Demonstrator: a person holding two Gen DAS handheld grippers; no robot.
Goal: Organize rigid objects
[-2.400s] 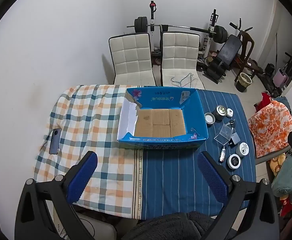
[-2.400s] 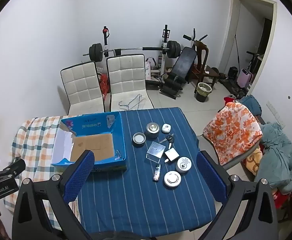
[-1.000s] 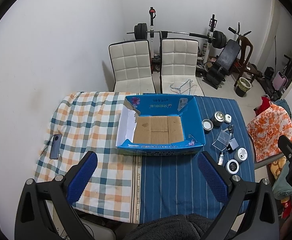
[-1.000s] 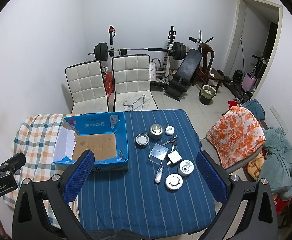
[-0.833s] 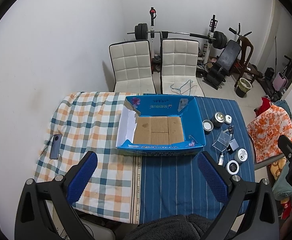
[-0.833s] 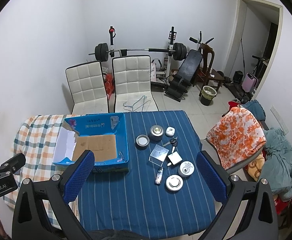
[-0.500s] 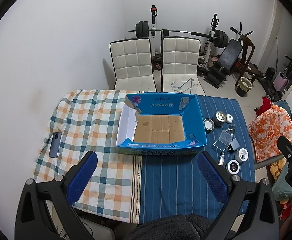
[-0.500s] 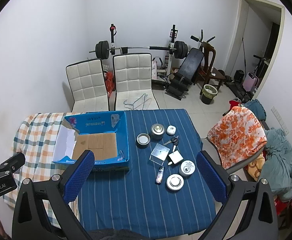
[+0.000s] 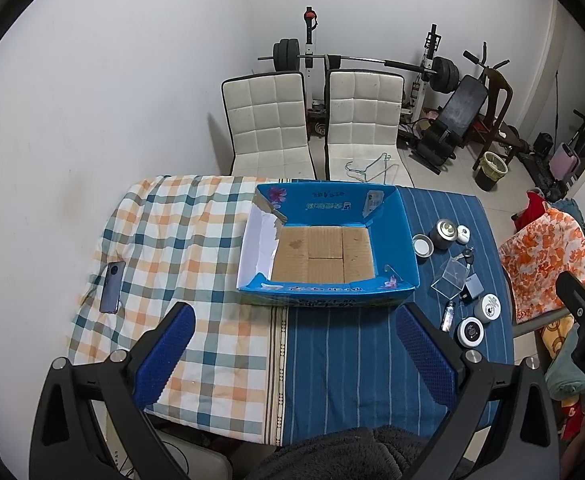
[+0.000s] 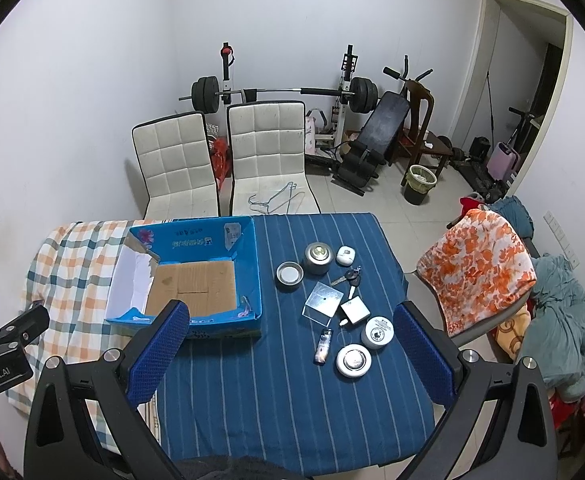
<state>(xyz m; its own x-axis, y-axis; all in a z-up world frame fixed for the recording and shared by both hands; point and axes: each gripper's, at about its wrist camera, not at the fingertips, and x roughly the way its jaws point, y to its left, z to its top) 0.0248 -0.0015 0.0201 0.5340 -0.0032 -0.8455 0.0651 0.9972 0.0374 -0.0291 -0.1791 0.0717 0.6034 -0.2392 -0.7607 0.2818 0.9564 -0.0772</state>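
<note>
Both grippers hang spread and empty above the table's near edge, but the right gripper is way nearer the lighter, lying lengthwise toward it, right of the empty blue box.

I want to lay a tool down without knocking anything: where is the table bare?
Bare: the blue striped cloth in front of the blue cardboard box, and the checked cloth between the box and the phone. Crowded: right of the box, from the metal tin down to the lighter.
</note>
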